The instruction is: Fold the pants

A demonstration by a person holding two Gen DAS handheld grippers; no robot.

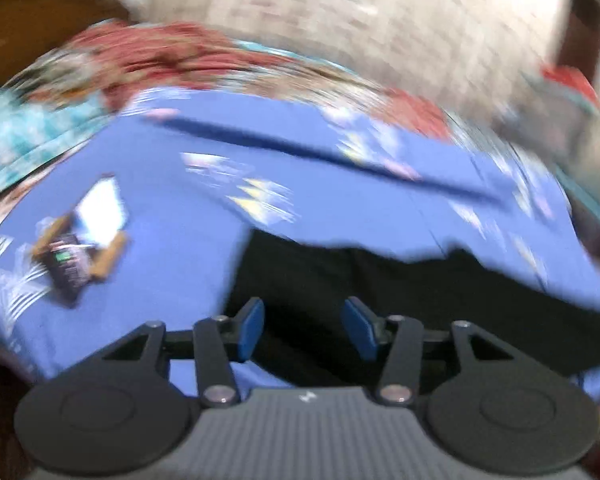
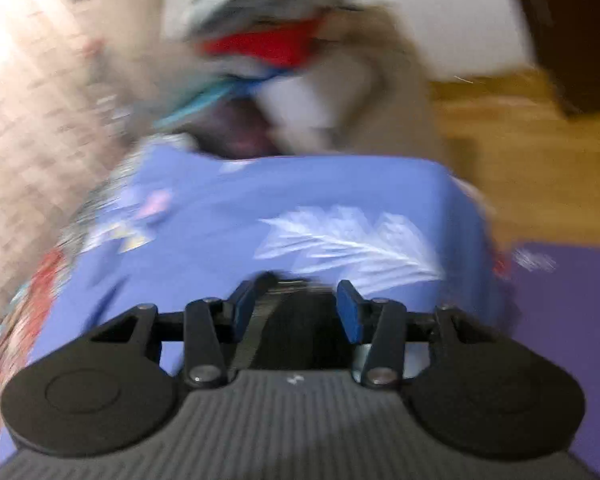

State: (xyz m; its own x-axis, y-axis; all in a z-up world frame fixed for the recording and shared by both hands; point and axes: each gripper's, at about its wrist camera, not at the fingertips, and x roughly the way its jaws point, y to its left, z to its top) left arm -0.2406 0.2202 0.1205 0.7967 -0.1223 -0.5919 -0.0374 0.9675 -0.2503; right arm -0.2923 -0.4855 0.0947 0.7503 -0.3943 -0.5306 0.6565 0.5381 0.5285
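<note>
Black pants (image 1: 400, 288) lie on blue printed sheet (image 1: 172, 168), no containers visible.

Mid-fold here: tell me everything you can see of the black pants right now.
The black pants are dark, matte cloth, blurred in both views, lying flat on the blue patterned sheet. In the left wrist view they spread rightward from between the left gripper pads, which stand apart. In the right wrist view a black strip lies between the right gripper pads, unpinched. Waistband and legs cannot be told apart.
</note>
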